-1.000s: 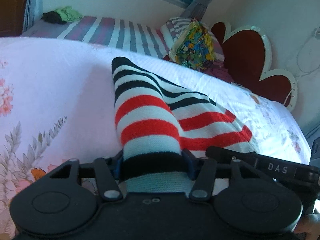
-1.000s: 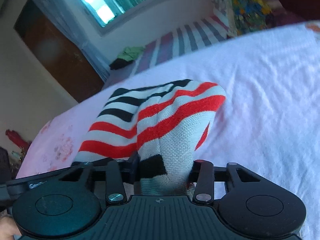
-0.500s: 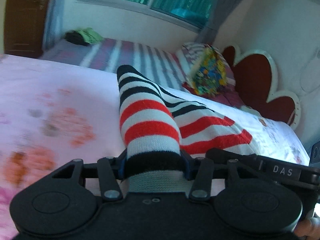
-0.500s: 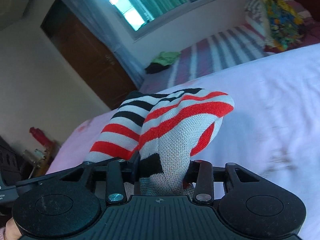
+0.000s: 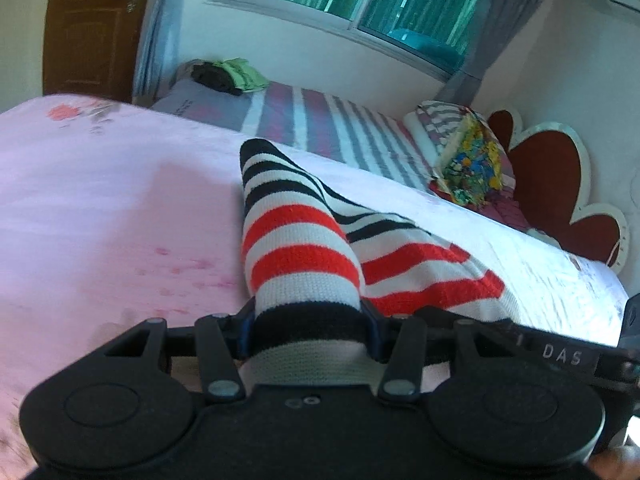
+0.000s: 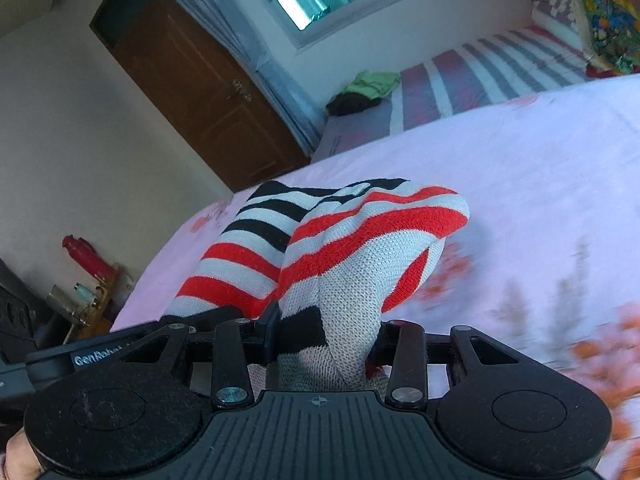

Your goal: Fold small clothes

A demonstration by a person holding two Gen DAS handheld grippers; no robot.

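A knitted garment with red, black and white stripes [image 5: 304, 248] hangs between both grippers above a pink floral bedsheet [image 5: 100, 208]. My left gripper [image 5: 308, 332] is shut on one bunched end of it, the fabric filling the gap between the fingers. In the right wrist view the same striped garment [image 6: 360, 240] bulges forward, and my right gripper [image 6: 324, 336] is shut on its other bunched end. The rest of the garment stretches sideways from each gripper toward the other. The fingertips are hidden under the cloth in both views.
Behind the pink bed lies a striped mattress [image 5: 320, 124] with a green and dark pile of clothes [image 5: 228, 74] and a colourful pillow [image 5: 472, 160]. A red heart-shaped headboard [image 5: 560, 192] stands at the right. A wooden door [image 6: 192, 76] and a small side stand [image 6: 88, 280] are at the left.
Both grippers have swept sideways across the bed with the striped garment held between them; the door and window have come into view. Neither grip has changed.
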